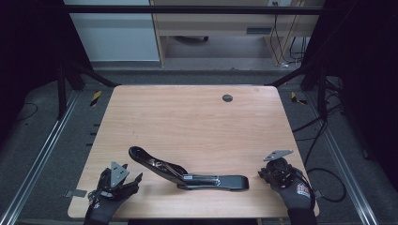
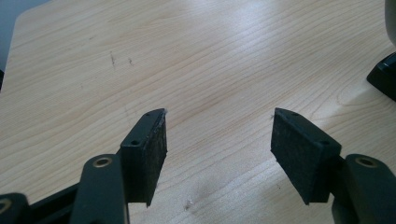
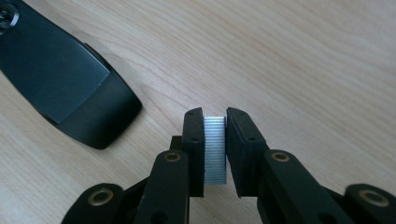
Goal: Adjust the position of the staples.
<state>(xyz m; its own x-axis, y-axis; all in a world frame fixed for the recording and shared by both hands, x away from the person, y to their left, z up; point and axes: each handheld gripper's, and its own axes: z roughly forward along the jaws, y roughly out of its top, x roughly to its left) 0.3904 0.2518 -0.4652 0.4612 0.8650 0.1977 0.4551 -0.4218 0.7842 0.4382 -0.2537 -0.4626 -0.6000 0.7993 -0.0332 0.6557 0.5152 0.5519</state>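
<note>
Wooden bench (image 1: 197, 126), light grain, rounded corners, a small dark round grommet (image 1: 227, 98) near its far edge.

Left gripper (image 1: 123, 179): held in a gloved left hand (image 1: 104, 206) at the near left corner of the bench. In the left gripper view its jaws stand wide apart, dark textured pads (image 2: 152, 154) facing each other, with bare wood between them. Nothing gripped. A corner of a black object shows at the right edge of that view, well off to the side of the jaws.

Right gripper (image 1: 268, 172): held in a gloved right hand (image 1: 296, 192) at the near right corner, a grey three-cornered plate (image 1: 278, 154) on top. In the right gripper view the jaws are drawn narrow, clamped on a strip of staples (image 3: 215, 148), silvery and finely ribbed, standing upright between the pads and reaching close to the jaw tips.

Black stapler (image 1: 187, 171): lies opened out flat on the bench between the two grippers, near the front edge. One arm runs up and toward the left gripper, the other lies level and points toward the right gripper. Metal parts glint along the middle. In the right gripper view the rounded black end of the stapler sits ahead and to the left of the jaws, near but not touching them.

Dark floor, metal rails and cables surround the bench.
</note>
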